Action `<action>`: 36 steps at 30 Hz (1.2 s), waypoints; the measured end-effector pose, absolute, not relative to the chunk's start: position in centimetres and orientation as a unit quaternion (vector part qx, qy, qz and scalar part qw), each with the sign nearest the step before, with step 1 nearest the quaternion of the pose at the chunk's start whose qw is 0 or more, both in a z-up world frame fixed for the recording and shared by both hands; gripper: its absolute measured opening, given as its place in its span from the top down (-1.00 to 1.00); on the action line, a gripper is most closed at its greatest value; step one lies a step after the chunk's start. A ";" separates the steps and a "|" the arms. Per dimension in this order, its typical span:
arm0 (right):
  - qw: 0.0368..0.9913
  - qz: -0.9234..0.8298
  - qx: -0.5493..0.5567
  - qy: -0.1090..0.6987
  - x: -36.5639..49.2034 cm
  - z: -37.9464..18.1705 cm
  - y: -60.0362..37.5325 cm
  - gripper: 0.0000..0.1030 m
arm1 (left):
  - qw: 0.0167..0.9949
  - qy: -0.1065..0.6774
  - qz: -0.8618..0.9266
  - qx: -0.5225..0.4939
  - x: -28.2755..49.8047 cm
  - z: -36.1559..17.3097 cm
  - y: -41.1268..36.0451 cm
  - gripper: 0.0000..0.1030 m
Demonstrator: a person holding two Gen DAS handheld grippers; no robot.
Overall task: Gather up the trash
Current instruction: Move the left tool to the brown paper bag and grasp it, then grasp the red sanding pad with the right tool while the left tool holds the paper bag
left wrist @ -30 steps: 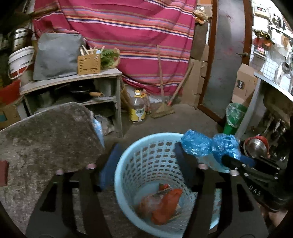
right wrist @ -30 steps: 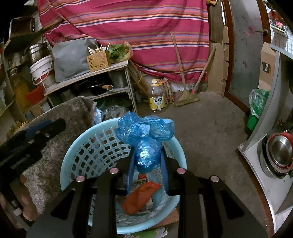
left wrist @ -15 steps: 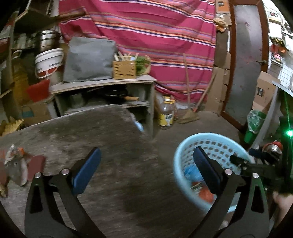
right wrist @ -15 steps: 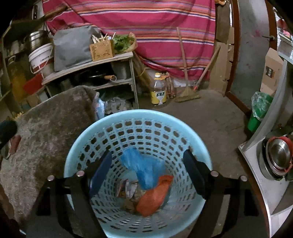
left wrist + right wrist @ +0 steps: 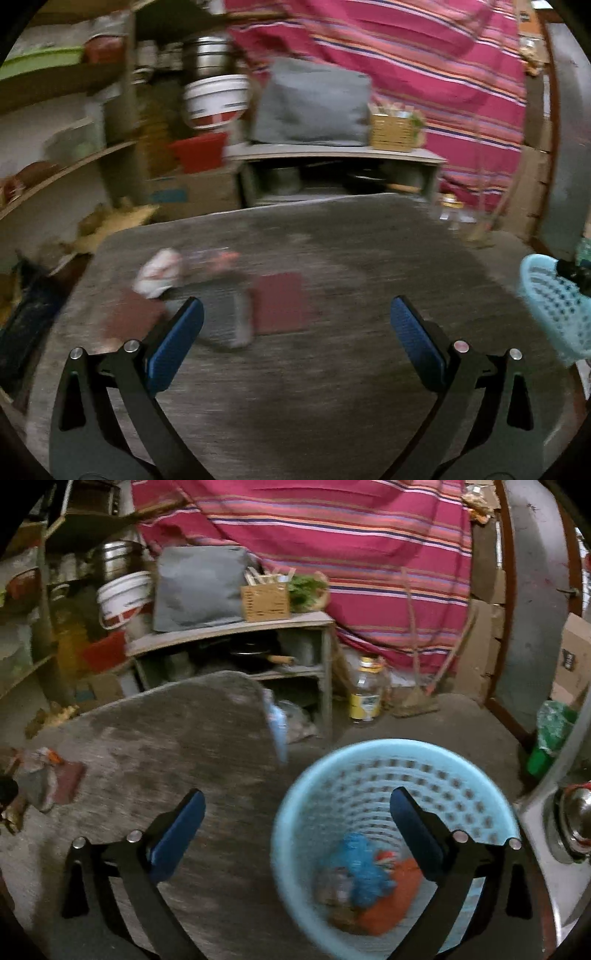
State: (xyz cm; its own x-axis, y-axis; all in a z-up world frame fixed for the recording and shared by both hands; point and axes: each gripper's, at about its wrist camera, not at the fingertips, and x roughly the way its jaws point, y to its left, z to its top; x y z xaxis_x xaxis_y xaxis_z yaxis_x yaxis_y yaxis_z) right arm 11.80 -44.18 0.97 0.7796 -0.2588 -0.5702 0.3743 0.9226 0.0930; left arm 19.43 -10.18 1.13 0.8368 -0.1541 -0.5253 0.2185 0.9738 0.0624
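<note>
Two views, itemised.
Left wrist view, left tongs (image 5: 295, 325): spread wide, nothing between the blue pads, above the grey desk (image 5: 369, 258).
Left wrist view, trash: a crumpled white wrapper (image 5: 159, 273) lies on the desk beside a dark red square (image 5: 282, 308); view blurred, details unclear.
Left wrist view, basket (image 5: 554, 306): pale blue, at the right edge, off the desk.
Right wrist view, right tongs (image 5: 297, 812): jaws have just been opening, now spread and empty, straddling the desk edge and the basket rim.
Right wrist view, basket contents: blue bag (image 5: 364, 867) and orange wrapper (image 5: 391, 904) lie at the bottom.
</note>
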 end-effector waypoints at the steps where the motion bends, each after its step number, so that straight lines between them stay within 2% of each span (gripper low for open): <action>1: 0.939 -0.164 0.097 0.287 12.3 0.9 -43.4 -0.91 | 0.958 0.270 -0.082 0.056 19.8 0.9 -8.5 -0.90; 6: 0.941 -0.145 0.067 0.299 14.8 0.3 -39.2 -0.91 | 0.957 0.285 -0.037 0.042 21.2 -0.6 -2.2 -0.89; 14: 0.939 -0.125 0.057 0.315 17.3 -0.6 -35.7 -0.91 | 0.949 0.312 -0.014 0.030 22.1 -2.8 2.7 -0.88; 19: 0.940 -0.116 0.062 0.316 18.2 -0.8 -34.4 -0.91 | 0.936 0.351 -0.019 0.017 23.8 -4.5 4.3 -0.55; 21: 0.939 -0.114 0.065 0.318 18.7 -0.9 -34.0 -0.91 | 0.932 0.361 -0.017 0.020 24.3 -5.2 4.6 -0.48; 26: 0.937 -0.104 0.075 0.325 20.2 -1.1 -32.3 -0.91 | 0.928 0.372 -0.018 0.030 24.7 -6.1 5.0 -0.02; 27: 0.937 -0.101 0.074 0.327 20.5 -1.3 -31.9 -0.91 | 0.929 0.369 -0.022 0.027 24.7 -6.0 5.3 0.21; 36: 0.932 -0.064 0.052 0.352 23.7 -2.8 -24.9 -0.91 | 0.935 0.353 -0.023 0.039 23.8 -4.7 6.9 0.24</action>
State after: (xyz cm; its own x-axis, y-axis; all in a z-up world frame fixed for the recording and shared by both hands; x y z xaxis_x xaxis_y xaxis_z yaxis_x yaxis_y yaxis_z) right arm 23.72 -24.87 -2.80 0.7439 -0.0827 -0.6632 0.1566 0.9863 0.0527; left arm 23.77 6.87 -4.66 0.7503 -0.0148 -0.6609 0.0698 0.9959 0.0570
